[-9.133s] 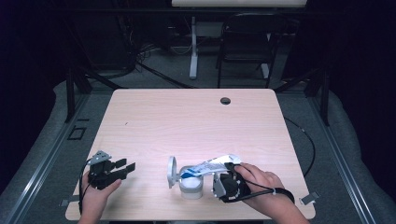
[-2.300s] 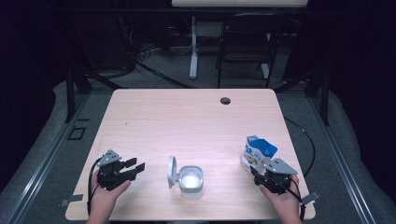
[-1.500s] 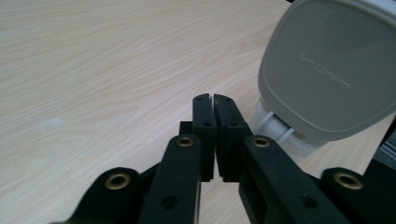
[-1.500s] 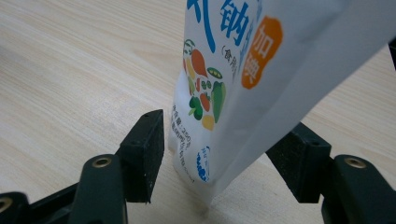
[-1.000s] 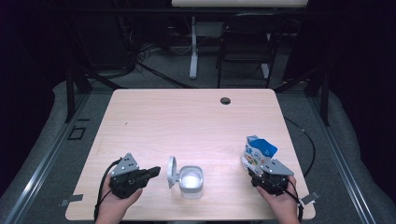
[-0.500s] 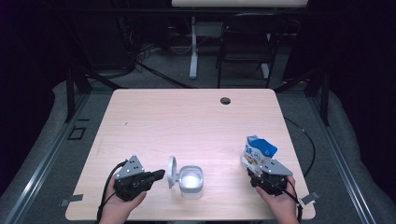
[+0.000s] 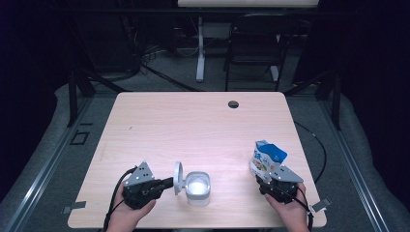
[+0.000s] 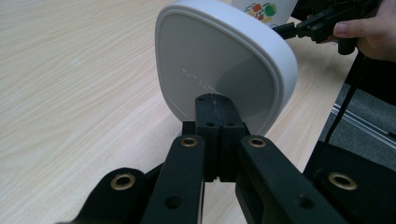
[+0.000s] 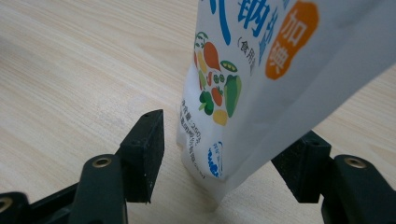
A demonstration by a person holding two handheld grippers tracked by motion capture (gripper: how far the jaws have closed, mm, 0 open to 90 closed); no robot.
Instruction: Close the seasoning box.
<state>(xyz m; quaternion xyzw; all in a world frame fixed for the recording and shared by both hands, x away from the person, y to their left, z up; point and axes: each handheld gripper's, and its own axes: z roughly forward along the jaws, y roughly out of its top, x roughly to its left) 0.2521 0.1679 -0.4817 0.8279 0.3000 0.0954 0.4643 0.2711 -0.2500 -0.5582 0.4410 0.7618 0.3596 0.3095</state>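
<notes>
A white container (image 7: 197,186) with white powder inside stands near the table's front edge, its hinged lid (image 7: 178,177) upright at its left. My left gripper (image 7: 169,182) is shut, its joined tips (image 8: 215,105) touching the outer face of the lid (image 8: 224,65). At the right, a blue-and-white printed bag (image 7: 266,159) stands on the table. My right gripper (image 7: 263,178) is open around its lower part. In the right gripper view, the bag (image 9: 261,70) sits between the jaws and a gap shows at the left pad (image 9: 147,140).
The light wooden table (image 7: 193,125) has a dark round hole (image 7: 233,104) near its far edge. A chair (image 7: 254,53) and a stand are on the floor beyond. The left gripper view catches the right gripper (image 8: 317,28) and its hand (image 8: 369,32) beyond the lid.
Earlier the right gripper held the bag tipped over the container; the bag now stands at the right. The left gripper has crept rightward up to the lid.
</notes>
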